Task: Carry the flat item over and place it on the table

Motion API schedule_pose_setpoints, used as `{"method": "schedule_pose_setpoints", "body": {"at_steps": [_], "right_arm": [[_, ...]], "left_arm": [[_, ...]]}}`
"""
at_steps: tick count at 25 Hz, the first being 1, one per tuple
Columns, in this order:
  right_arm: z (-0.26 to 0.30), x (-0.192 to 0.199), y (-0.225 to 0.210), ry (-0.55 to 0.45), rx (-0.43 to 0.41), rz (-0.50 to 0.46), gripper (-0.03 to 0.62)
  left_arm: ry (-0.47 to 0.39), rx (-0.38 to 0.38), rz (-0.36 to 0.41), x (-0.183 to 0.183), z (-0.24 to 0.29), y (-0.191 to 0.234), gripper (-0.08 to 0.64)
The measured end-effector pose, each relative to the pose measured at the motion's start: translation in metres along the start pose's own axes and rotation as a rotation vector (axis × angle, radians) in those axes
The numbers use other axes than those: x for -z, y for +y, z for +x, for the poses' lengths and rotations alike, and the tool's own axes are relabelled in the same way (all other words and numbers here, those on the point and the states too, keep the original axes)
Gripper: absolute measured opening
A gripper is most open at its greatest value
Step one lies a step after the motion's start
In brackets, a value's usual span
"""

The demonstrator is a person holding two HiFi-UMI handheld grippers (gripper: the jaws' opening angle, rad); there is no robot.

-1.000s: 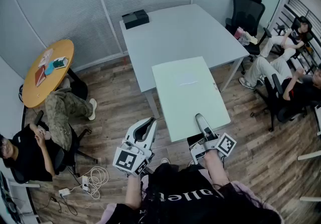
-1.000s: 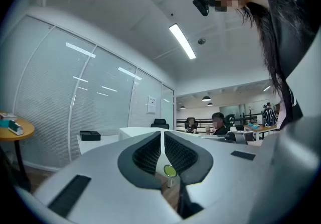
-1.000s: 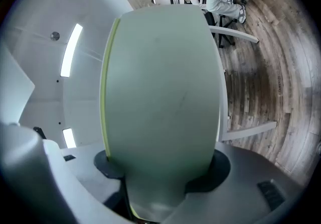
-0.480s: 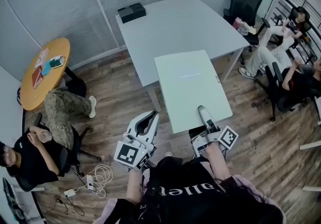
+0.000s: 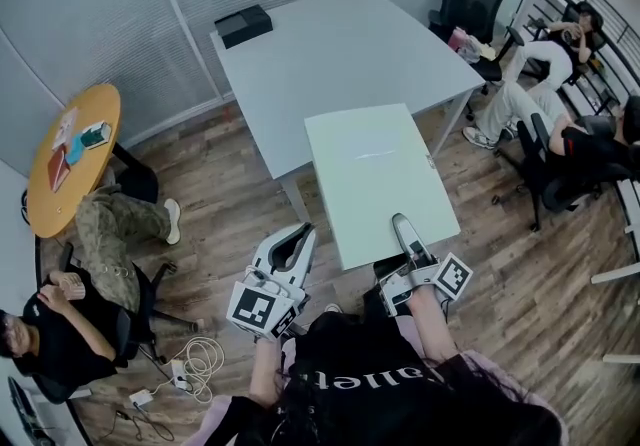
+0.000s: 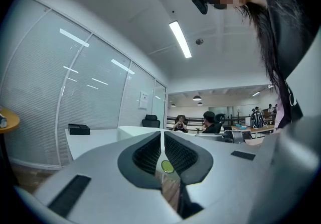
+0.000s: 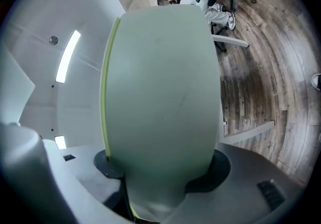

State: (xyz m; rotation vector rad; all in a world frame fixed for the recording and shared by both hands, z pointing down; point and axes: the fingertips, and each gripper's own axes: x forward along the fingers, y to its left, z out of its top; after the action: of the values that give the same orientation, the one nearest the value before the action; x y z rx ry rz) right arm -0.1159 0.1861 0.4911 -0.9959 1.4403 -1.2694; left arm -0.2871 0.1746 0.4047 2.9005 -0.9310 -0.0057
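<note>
The flat item is a pale green board [image 5: 378, 179], held level above the wooden floor, its far edge at the near edge of the white table [image 5: 340, 54]. My right gripper [image 5: 405, 234] is shut on the board's near edge, one jaw lying on top of it. In the right gripper view the board [image 7: 160, 92] fills the frame between the jaws of the right gripper [image 7: 160, 168], its yellow-green edge showing at the left. My left gripper [image 5: 290, 252] hangs left of the board, apart from it. In the left gripper view the left gripper [image 6: 163, 150] is shut on nothing.
A black box [image 5: 243, 25] sits at the table's far left corner. A round wooden table [image 5: 65, 159] with small items stands at left, a seated person [image 5: 60, 329] below it. Office chairs and seated people [image 5: 560, 139] are at right. Cables [image 5: 190, 359] lie on the floor.
The room has slid left and toward me in the head view. The board stays in the right gripper, and the left gripper keeps its place beside it.
</note>
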Motion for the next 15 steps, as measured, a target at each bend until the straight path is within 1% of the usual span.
{"method": "schedule_pose_setpoints", "body": {"at_steps": [3,8,12,15], "right_arm": [[0.008,-0.012,-0.002,-0.012,0.000,0.003,0.290],[0.026,-0.038,-0.011,-0.006,0.004,0.007,0.290],[0.049,-0.077,-0.023,0.001,0.009,0.019,0.290],[0.074,-0.111,-0.028,0.017,0.024,0.008,0.290]], "left_arm": [[0.006,0.010,-0.005,0.001,0.014,0.006,0.038],[0.006,0.003,-0.010,0.004,0.045,0.015,0.038],[0.019,-0.018,0.001,0.006,0.085,0.023,0.038],[0.013,-0.044,-0.005,0.003,0.121,0.035,0.038]]}}
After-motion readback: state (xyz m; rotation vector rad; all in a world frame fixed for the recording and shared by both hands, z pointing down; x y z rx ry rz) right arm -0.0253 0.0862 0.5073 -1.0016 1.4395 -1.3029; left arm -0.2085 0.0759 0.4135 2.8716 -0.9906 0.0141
